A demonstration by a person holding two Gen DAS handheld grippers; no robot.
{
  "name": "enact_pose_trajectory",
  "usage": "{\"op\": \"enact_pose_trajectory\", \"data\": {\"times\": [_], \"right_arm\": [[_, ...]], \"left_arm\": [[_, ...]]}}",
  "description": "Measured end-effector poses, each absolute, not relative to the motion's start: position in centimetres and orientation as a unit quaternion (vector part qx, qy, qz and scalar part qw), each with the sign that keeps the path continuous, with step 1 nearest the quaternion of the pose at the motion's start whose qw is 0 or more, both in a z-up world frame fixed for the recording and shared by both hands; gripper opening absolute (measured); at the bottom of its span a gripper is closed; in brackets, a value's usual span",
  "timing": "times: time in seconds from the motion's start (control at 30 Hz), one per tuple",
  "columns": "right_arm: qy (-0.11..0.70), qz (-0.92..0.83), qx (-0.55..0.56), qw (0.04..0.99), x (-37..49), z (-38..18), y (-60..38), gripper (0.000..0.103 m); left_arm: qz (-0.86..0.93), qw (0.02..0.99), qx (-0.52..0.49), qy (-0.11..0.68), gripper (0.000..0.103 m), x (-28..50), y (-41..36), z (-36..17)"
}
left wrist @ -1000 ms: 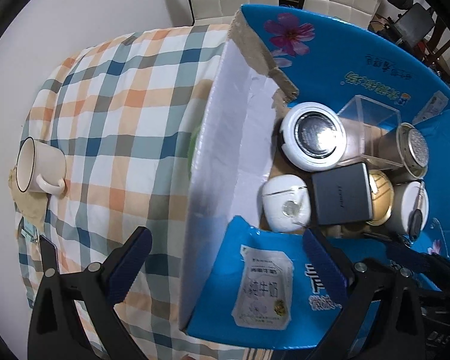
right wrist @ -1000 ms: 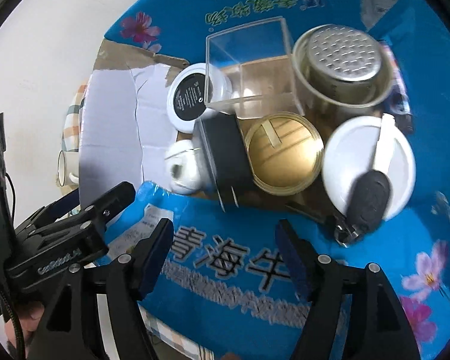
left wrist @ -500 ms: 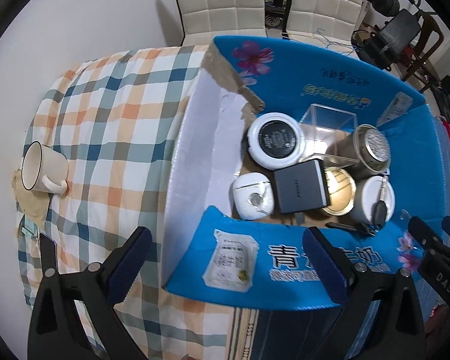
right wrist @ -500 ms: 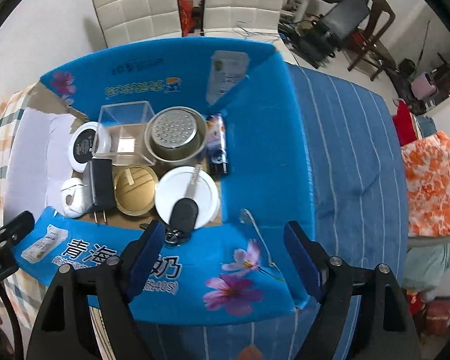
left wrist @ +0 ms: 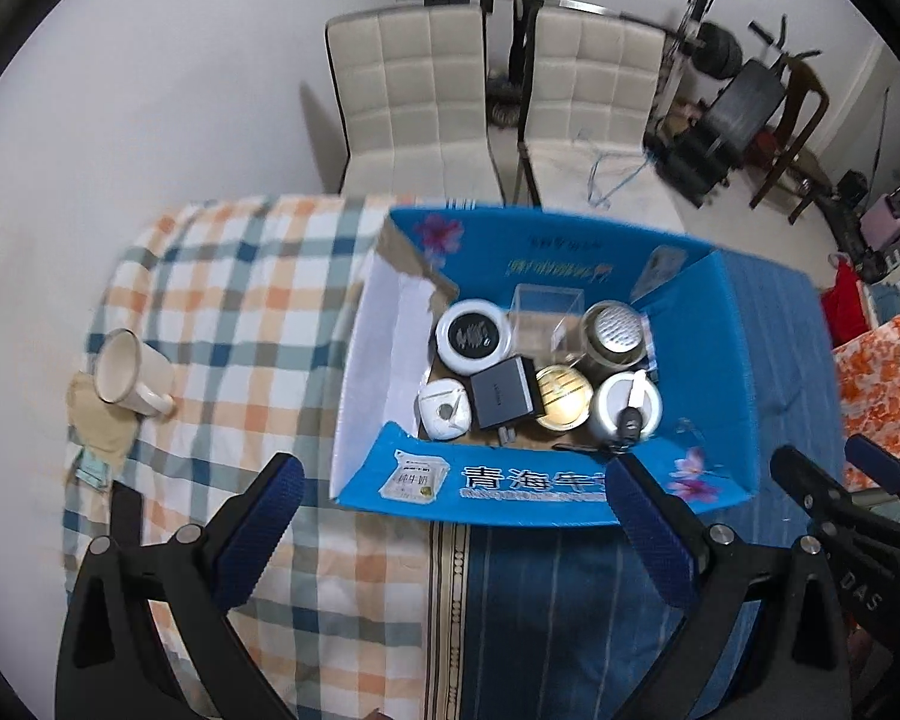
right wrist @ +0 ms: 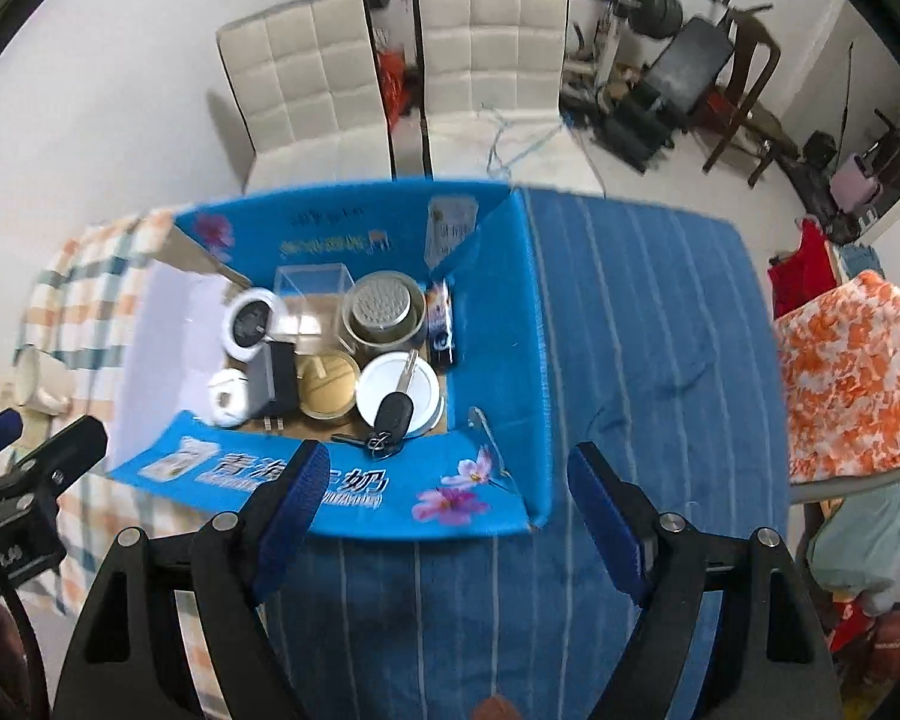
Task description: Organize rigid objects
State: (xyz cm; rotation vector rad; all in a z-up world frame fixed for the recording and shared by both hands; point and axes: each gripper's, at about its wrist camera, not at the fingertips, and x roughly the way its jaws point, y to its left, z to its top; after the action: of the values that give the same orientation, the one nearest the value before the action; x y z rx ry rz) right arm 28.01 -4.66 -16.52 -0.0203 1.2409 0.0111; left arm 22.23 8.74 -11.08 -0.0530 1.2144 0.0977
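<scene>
Blue carton [left wrist: 699, 372] at frame centre, long axis left to right, mouth upward, packed with jars, car key [right wrist: 393, 414] across white lid [right wrist: 397, 390]. Mug [left wrist: 129, 375] tipped at left on checked cloth [left wrist: 240, 324]. Left gripper [left wrist: 450, 516] and right gripper [right wrist: 444, 498] gaping, empty; right's jaws just widened. Box smaller, farther than before.

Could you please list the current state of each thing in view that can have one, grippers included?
left gripper: open, empty.
right gripper: open, empty, jaws just opened wider.
blue carton: flaps open, filled with items.
clear plastic box: lidless, upright in the carton.
white round tin: lid on, car key resting on top.
car key: blade folded out.
cream mug: tilted on a cloth, outside the carton.
</scene>
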Motion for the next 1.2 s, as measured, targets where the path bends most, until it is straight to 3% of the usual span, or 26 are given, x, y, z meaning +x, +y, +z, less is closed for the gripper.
{"op": "enact_pose_trajectory", "data": {"times": [0.27,0.5,1.2], "right_arm": [[0.531,0.021,-0.005,0.847,22.8,-6.9,-5.7,0.085],[0.511,0.028,-0.002,0.859,20.0,-2.6,-6.1,0.086],[0.511,0.012,-0.011,0.86,18.8,-2.5,-6.9,0.087]], "left_arm": [[0.031,0.853,-0.026,0.52,0.103,18.3,7.5,-3.4],[0.032,0.862,-0.023,0.505,0.103,16.2,6.9,-1.1],[0.039,0.858,-0.022,0.511,0.103,14.6,6.4,-1.7]]}}
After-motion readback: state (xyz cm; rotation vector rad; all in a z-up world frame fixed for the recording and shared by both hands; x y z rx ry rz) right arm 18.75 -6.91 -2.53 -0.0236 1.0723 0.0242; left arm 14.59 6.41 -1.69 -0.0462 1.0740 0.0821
